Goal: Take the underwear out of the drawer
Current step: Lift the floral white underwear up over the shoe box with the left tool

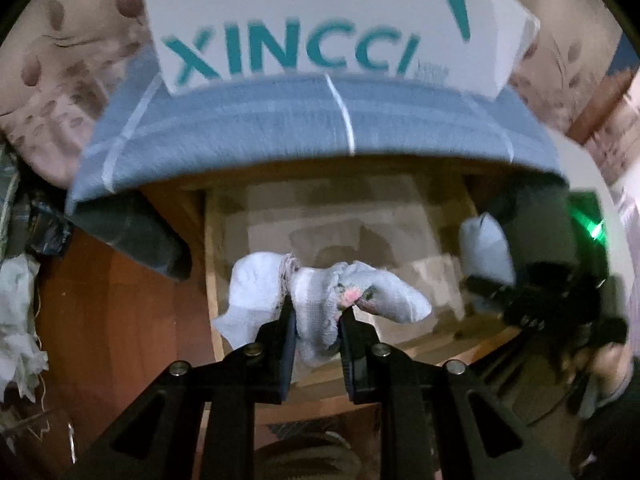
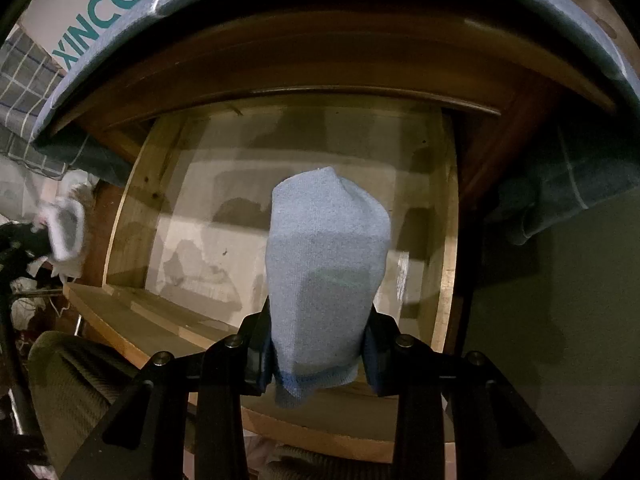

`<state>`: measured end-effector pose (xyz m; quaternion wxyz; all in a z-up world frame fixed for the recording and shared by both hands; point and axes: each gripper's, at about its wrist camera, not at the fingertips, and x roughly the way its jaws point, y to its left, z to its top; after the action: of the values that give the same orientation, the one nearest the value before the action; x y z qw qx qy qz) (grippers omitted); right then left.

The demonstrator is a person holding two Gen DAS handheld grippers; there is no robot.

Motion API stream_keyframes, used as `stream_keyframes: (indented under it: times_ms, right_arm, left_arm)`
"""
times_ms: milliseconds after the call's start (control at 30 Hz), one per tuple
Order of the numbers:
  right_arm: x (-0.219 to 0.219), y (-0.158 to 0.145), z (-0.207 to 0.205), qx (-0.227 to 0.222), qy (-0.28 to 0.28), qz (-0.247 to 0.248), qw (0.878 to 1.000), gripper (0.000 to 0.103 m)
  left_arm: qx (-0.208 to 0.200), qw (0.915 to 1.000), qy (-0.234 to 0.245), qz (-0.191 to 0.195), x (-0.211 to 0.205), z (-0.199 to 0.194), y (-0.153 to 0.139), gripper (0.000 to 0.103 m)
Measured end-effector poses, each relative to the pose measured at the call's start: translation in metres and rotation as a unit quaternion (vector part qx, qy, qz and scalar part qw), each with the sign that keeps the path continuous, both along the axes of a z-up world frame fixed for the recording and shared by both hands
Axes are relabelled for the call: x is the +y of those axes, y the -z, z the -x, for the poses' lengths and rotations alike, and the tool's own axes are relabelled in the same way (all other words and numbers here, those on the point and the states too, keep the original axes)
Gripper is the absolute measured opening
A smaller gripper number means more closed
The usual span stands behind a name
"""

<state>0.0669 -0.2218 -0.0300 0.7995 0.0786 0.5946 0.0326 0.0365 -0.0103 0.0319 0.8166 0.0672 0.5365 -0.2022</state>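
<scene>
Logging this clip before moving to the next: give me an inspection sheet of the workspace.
Surface: open wooden drawer, bare floor, nothing left inside.
Job's things: white garment; light blue garment.
Clutter: white box on blue checked cloth; rags left of the drawer.
Grippers: left gripper jaws clamp the white garment; right gripper jaws clamp the blue one.
Cables: nothing seen.
Surroundings: dim; floral fabric.

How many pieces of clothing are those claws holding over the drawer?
2: a white garment pinched in the left claw, and a light blue garment in the right claw. The drawer looks empty.
</scene>
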Motion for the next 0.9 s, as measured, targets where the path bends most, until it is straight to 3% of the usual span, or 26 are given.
stream_keyframes:
  times_ms: [367, 667, 800, 900]
  right_arm:
    - [-0.003, -0.002, 0.002, -0.004, 0.0, -0.006, 1.0, 0.032]
    - [-0.001, -0.005, 0.003, -0.008, 0.0, 0.002, 1.0, 0.032]
    - [0.0, -0.005, 0.002, -0.007, -0.001, 0.003, 1.0, 0.032]
    - [0.001, -0.005, 0.002, -0.007, 0.0, 0.005, 1.0, 0.032]
  left_arm:
    - [-0.078, 0.9959, 0.0, 0.045, 0.002, 0.004, -0.113, 0.019]
    - [-0.183, 0.9805, -0.029, 0.064, 0.003, -0.019, -0.227, 0.019]
    - [-0.196, 0.9769, -0.049, 0.069, -0.005, -0.056, -0.248, 0.019]
    - [-0.194, 0.9771, -0.059, 0.065, -0.015, -0.083, -0.248, 0.019]
